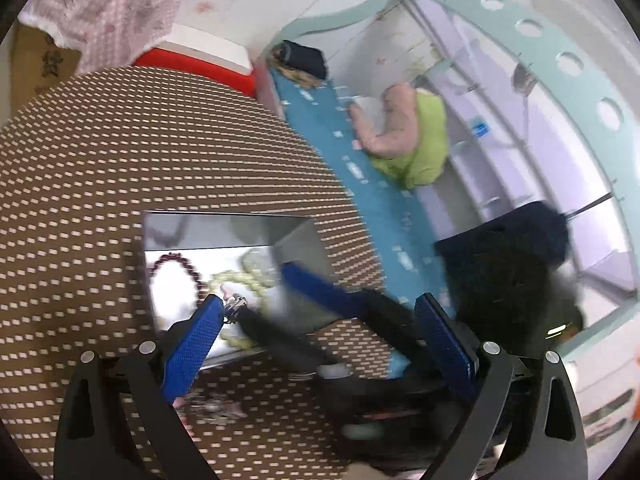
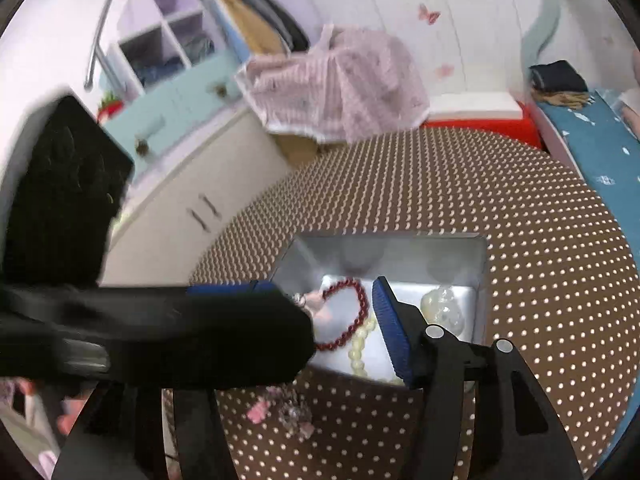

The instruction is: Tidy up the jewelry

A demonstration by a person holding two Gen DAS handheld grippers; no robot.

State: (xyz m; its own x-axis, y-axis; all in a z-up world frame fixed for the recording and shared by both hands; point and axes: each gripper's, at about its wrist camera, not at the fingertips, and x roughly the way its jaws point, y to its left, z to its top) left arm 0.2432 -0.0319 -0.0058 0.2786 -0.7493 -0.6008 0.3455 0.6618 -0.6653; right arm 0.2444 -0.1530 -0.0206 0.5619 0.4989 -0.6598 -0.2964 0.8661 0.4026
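An open metal tin (image 2: 384, 252) sits on the brown dotted table (image 2: 520, 240). It holds a dark red bead bracelet (image 2: 352, 312), a cream bead bracelet (image 2: 360, 346) and a pale clear piece (image 2: 444, 308). My right gripper (image 2: 332, 288) reaches into the tin with its jaws apart; its left finger is hidden behind the blurred black left gripper. A small silver and pink piece (image 1: 235, 301) lies at the tip of one of the left gripper's fingers (image 1: 196, 344), touching the right gripper's black finger. My left gripper (image 1: 320, 300) stands wide open around the right one. A pink crystal ornament (image 2: 280, 408) lies on the cloth before the tin.
A bed with a blue sheet (image 1: 360, 168) runs along the table's right side, with a pink and green bundle (image 1: 408, 132) on it. A red and white box (image 2: 476, 114) and a pink checked cloth (image 2: 340, 88) stand behind the table. A white cabinet (image 2: 192, 200) is on the left.
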